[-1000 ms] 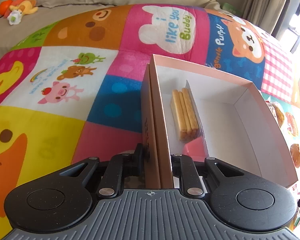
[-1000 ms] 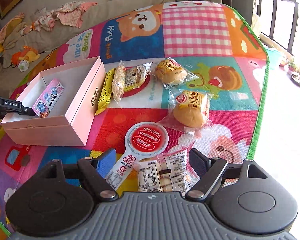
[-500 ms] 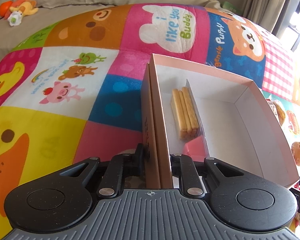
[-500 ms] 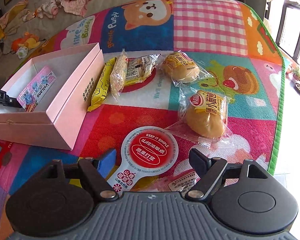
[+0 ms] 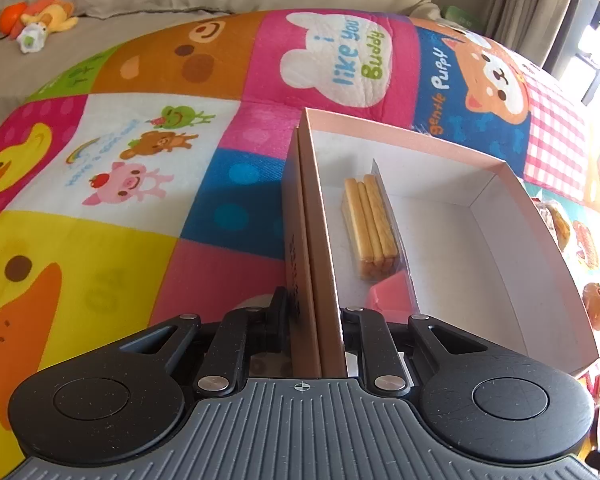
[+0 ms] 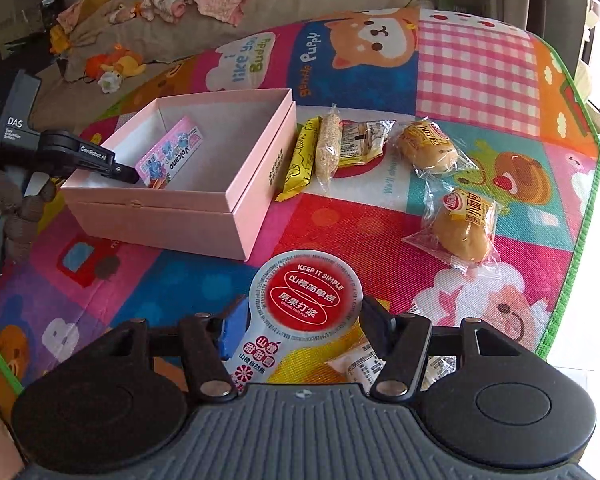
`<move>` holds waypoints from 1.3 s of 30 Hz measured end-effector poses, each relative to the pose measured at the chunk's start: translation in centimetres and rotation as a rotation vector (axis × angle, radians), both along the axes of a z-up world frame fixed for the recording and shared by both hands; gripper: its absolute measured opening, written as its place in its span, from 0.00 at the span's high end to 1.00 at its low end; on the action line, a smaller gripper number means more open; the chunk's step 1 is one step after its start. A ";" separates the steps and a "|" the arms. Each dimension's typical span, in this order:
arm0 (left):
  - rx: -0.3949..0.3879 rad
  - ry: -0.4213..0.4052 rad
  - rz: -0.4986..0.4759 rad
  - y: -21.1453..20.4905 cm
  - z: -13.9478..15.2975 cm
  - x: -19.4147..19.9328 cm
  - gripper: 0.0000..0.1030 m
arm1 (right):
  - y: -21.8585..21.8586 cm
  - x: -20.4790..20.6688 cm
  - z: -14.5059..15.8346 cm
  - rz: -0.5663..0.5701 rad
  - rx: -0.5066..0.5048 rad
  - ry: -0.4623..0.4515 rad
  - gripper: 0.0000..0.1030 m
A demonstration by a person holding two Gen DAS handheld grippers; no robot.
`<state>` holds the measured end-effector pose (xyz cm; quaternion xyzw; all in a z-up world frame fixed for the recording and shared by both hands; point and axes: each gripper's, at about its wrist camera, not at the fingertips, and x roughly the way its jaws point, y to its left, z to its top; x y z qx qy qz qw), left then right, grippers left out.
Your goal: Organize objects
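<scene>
Your left gripper (image 5: 316,320) is pinched tight on the near wall of the pink box (image 5: 540,240), one finger outside and one inside, and you can see it from the right wrist view too, clamped at the box's left end. Inside the box lies a biscuit pack (image 5: 370,228), leaning against that same wall — clear wrap at one end, pink at the other.

Your right gripper (image 6: 300,320) is closing around the red round-topped packet (image 6: 306,296), which lies on the mat (image 6: 476,60) between the fingers; whether the pads press on it yet cannot be told. The blue pad on the left finger (image 6: 230,326) is just beside the packet's edge. A small white wrapped snack (image 6: 360,364) lies under the right finger.

Beyond, just right of the box, a yellow bar (image 6: 300,160), a sesame bar (image 6: 328,148) and a flat wrapped snack (image 6: 362,142) lie side by side. Two wrapped buns (image 6: 428,146) (image 6: 462,226) sit further right — apart from each other.
</scene>
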<state>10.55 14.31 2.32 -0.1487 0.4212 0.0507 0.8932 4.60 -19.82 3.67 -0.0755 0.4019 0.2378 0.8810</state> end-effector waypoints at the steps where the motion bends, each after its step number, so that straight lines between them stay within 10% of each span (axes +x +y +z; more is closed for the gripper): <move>1: 0.001 0.000 -0.001 0.0 0.0 0.0 0.82 | 0.4 -0.5 0.1 0.020 -0.007 0.003 0.41; 16: -0.012 -0.003 0.004 0.0 -0.1 0.0 0.81 | 6.7 -5.1 4.7 0.262 0.035 -0.028 0.41; 24: -0.017 0.001 0.006 0.2 -0.1 0.1 0.81 | 12.3 2.3 11.6 0.231 0.064 -0.285 0.29; 35: -0.020 -0.014 -0.004 0.2 -0.1 -0.1 0.80 | 7.6 12.5 8.1 -0.049 0.098 -0.120 0.21; 37: -0.019 -0.015 -0.005 0.1 -0.1 -0.1 0.80 | 6.1 14.1 6.5 -0.103 0.121 -0.056 0.28; 39: -0.012 -0.012 -0.007 0.0 -0.1 -0.1 0.80 | 5.7 15.8 5.1 -0.128 0.143 0.006 0.67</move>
